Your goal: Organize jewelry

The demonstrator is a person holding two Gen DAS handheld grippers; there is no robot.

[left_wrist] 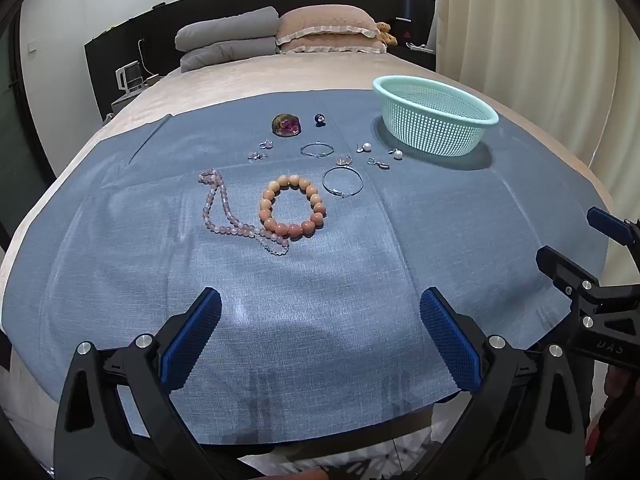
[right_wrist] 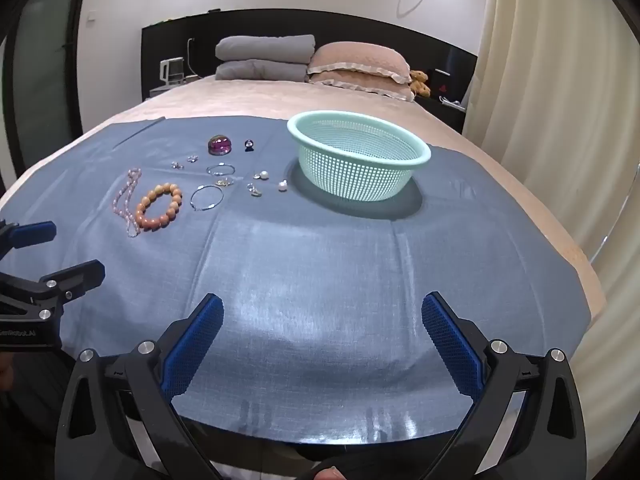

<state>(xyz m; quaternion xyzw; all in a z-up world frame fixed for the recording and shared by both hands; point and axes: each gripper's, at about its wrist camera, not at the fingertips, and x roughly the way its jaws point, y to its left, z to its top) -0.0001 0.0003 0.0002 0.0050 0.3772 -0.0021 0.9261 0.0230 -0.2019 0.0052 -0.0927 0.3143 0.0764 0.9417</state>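
Note:
Jewelry lies on a blue cloth [left_wrist: 120,260] on a bed: an orange bead bracelet [left_wrist: 293,207] [right_wrist: 159,206], a pink bead necklace [left_wrist: 228,212] [right_wrist: 127,200], two thin silver bangles [left_wrist: 343,182] [left_wrist: 317,149], pearl earrings [left_wrist: 398,154] [right_wrist: 283,186], small crystal earrings [left_wrist: 265,144], a purple glass dome [left_wrist: 287,124] [right_wrist: 220,145] and a dark ring [left_wrist: 320,119]. An empty mint mesh basket [left_wrist: 434,114] [right_wrist: 358,156] stands at the right. My left gripper [left_wrist: 320,316] and right gripper [right_wrist: 322,320] are open and empty above the cloth's near edge.
Grey and pink pillows [left_wrist: 280,32] lie against a black headboard [right_wrist: 360,28], with a teddy bear [right_wrist: 420,82] beside them. A cream curtain [right_wrist: 560,80] hangs at the right. The right gripper also shows in the left wrist view [left_wrist: 580,252].

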